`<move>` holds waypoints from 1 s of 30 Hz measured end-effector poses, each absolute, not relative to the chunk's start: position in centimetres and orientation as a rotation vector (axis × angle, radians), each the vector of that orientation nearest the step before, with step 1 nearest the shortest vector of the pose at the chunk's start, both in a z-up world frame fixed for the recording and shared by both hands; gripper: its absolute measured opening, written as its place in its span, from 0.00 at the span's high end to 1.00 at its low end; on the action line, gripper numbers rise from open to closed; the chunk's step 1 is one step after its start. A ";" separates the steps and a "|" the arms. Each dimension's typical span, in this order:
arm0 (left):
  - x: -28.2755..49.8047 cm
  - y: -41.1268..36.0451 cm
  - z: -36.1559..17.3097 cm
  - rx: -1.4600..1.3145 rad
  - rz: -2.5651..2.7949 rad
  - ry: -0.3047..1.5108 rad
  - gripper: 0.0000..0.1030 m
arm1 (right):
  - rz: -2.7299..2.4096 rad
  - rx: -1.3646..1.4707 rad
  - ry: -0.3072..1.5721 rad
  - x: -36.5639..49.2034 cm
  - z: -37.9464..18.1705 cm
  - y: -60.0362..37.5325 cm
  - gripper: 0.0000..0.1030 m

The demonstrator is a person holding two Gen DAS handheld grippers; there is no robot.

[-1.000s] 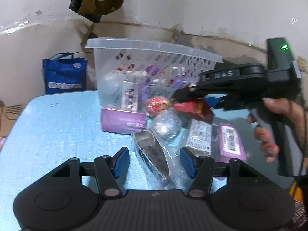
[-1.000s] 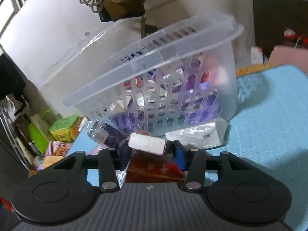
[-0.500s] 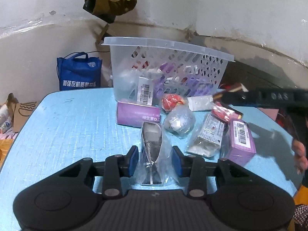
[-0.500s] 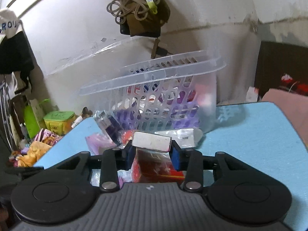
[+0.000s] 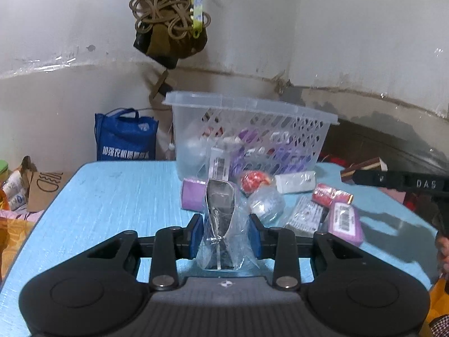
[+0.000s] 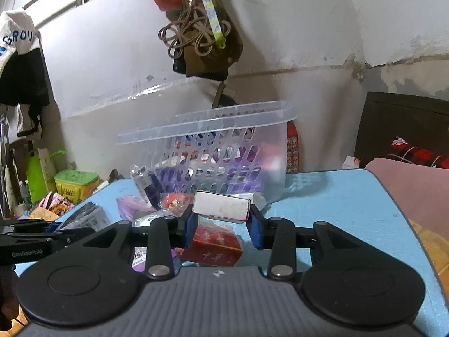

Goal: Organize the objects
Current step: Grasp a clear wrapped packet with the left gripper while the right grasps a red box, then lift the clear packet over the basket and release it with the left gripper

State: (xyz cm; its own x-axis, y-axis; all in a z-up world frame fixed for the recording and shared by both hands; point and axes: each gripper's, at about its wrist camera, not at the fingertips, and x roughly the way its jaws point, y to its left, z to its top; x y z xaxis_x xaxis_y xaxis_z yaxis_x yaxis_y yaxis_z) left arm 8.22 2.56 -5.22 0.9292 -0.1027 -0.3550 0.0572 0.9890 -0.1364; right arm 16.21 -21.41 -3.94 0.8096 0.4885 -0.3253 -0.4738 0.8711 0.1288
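Left gripper [image 5: 224, 237] clamping clear plastic packet [image 5: 223, 224], packet standing upright, long axis vertical, lifted clear of blue table [image 5: 112, 196]. Right gripper [image 6: 221, 229] pinching small box [image 6: 221, 206] crosswise, white face showing. Perforated basket [image 5: 252, 132] sitting straight ahead of both, already part-filled; right seeming nearer.

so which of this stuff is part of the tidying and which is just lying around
Job:
- clear basket
- left gripper, shut on plastic bag
- right gripper, shut on white box
- purple box
- red packet

Lying about:
- blue tote bag
- cord bundle
- green tub
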 end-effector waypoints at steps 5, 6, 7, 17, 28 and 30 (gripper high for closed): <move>7.5 2.8 -4.2 -0.150 -0.086 0.316 0.63 | 0.523 0.044 0.325 15.5 -3.7 -22.2 0.60; 7.5 2.9 -4.0 -0.153 -0.089 0.312 0.63 | 0.520 0.042 0.317 15.3 -3.5 -22.3 0.60; 7.6 2.9 -3.7 -0.156 -0.093 0.309 0.63 | 0.519 0.042 0.306 15.2 -3.3 -22.4 0.60; 9.4 4.0 2.9 -0.173 -0.127 0.204 0.63 | 0.541 0.004 0.173 15.5 2.4 -21.7 0.60; 24.6 5.1 8.4 -0.308 -0.238 0.301 0.40 | 0.578 -0.126 0.184 25.4 6.9 -14.2 0.41; 26.5 5.3 7.3 -0.338 -0.196 0.362 0.24 | 0.555 -0.138 0.201 26.1 6.3 -13.6 0.23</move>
State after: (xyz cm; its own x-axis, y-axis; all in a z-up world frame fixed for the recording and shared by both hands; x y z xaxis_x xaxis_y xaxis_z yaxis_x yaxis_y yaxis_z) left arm 26.53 5.28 7.29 0.9172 -0.2467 -0.3127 0.1273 0.9255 -0.3568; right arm 26.09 -13.59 6.27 0.8310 0.5083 -0.2260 -0.5352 0.8413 -0.0756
